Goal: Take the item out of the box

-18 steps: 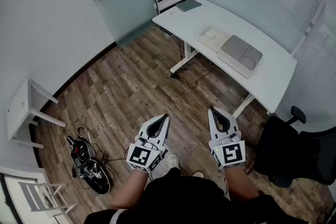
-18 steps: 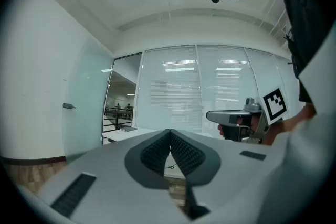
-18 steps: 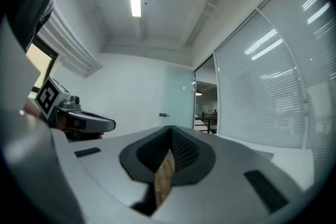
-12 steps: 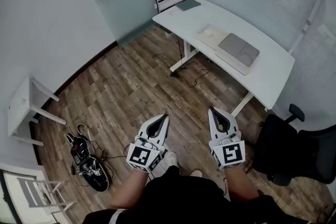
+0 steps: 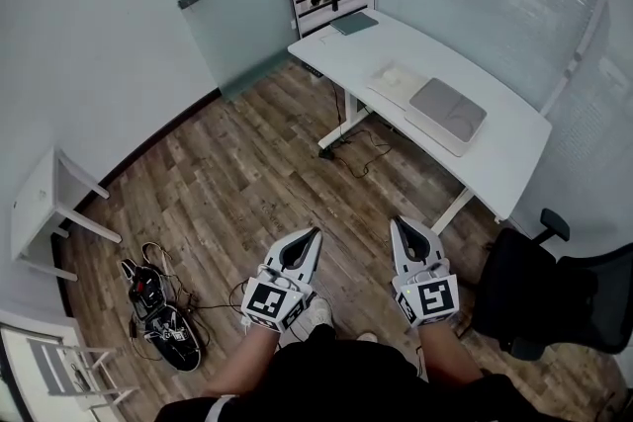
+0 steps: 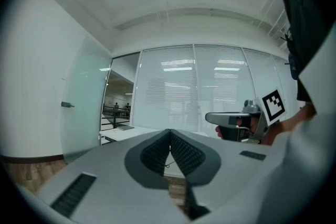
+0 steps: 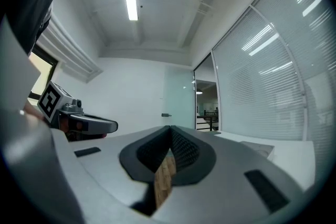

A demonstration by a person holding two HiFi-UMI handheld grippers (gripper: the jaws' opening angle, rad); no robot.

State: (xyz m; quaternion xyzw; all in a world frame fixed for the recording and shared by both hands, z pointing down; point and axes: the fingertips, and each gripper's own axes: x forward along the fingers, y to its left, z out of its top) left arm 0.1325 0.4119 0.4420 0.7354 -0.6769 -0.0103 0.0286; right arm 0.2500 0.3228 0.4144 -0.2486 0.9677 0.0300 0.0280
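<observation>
Left gripper [image 5: 313, 234] and right gripper [image 5: 399, 224]: both jaw pairs together, nothing between them. Flat grey-topped box [image 5: 447, 111] lies on white desk [image 5: 514, 158], well ahead of both grippers. Item itself cannot be made out.

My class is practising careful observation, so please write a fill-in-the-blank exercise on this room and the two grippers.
1. The jaws of the left gripper and of the right gripper are both ____, with nothing between them.
2. The flat box lies on a white ____.
3. The black office chair stands on the person's ____ side.
4. The floor is made of ____ planks.
Missing words: shut; desk; right; wood.
</observation>
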